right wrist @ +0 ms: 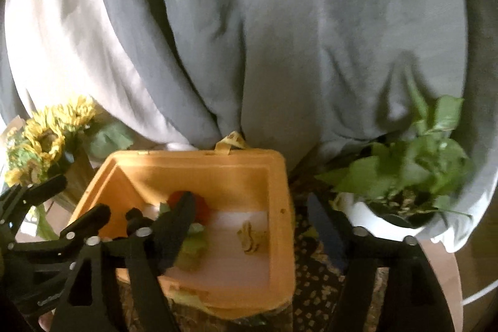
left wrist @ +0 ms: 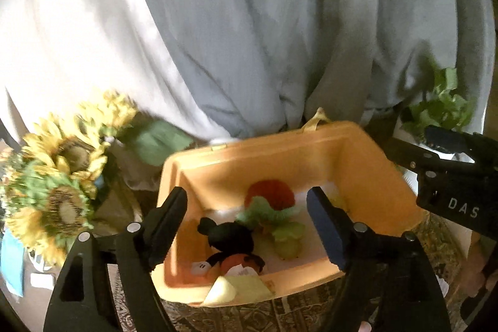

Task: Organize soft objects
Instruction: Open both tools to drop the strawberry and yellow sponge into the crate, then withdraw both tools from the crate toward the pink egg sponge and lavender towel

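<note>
- My left gripper (left wrist: pixel 247 218) hangs over the orange box (left wrist: pixel 264 151), fingers spread wide, nothing between them.
- My right gripper (right wrist: pixel 252 226) is over the same orange box (right wrist: pixel 281 207), fingers spread too, empty; its left finger (right wrist: pixel 174 226) covers part of the toys.
- The right gripper also shows at the right edge of the left wrist view (left wrist: pixel 448 176), beside the box rim.
- The left gripper shows at the left edge of the right wrist view (right wrist: pixel 46 213), near the box's left wall.
- Soft toys lie inside the box: black mouse plush (left wrist: pixel 230 238) at front left, red plush with green leafy top (left wrist: pixel 269 195) behind it, green plush (left wrist: pixel 288 235) just right of the mouse, touching it or nearly so.
- Pale yellow wedge plush (left wrist: pixel 236 288) leans on the box's front rim.
- Small tan piece (right wrist: pixel 250 238) lies alone on the box floor, apart from the rest.
- Box sits on patterned cloth (left wrist: pixel 280 313).
- Sunflowers (left wrist: pixel 59 176) left of the box, potted green plant (right wrist: pixel 411 167) right of it, grey curtain (left wrist: pixel 249 21) behind.
- Frames are motion blurred.
</note>
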`<state>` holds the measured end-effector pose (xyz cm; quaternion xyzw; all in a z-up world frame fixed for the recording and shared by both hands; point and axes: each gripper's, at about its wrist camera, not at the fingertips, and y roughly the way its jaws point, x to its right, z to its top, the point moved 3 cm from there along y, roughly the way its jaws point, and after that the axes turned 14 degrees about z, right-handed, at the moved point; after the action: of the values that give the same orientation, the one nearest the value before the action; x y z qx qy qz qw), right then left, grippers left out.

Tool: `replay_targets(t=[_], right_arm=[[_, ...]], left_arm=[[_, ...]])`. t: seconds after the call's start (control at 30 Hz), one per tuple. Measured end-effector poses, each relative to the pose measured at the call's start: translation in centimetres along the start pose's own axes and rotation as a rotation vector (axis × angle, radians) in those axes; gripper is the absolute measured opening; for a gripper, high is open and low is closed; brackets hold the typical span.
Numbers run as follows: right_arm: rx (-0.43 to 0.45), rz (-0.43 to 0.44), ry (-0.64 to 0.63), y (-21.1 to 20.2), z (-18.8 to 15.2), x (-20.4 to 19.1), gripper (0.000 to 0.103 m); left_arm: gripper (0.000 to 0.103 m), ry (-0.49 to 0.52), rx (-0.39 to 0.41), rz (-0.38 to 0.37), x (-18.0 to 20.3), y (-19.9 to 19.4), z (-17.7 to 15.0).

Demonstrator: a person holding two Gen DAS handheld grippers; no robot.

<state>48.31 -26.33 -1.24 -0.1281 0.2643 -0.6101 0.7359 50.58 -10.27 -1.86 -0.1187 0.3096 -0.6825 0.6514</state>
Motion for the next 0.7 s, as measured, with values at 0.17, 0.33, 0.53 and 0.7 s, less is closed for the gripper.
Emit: replay_targets(t=[0.17,0.33,0.53,0.7], right_arm=[[0.066,-0.05,-0.013,-3.4,-0.1,0.4,0.08],[0.108,-0.072,-0.029,-6.5,-1.0,0.3,0.081],[0.127,-0.091,-0.048,-9.6,-3.2,0.2,0.082],[0.121,-0.087,-0.03,-11.2,-5.1,0.6,0.082]], left_arm=[[0.085,-0.009,0.065,0.006,-0.1,-3.3,0.0],[0.087,-0.013,0.113,0.008,0.4,-6.2,-0.5],[0.087,-0.012,0.141,0.016,1.4,-9.3,-2.2],[0.087,-0.025,0.154,0.009,2.0,-11.3,-4.1]])
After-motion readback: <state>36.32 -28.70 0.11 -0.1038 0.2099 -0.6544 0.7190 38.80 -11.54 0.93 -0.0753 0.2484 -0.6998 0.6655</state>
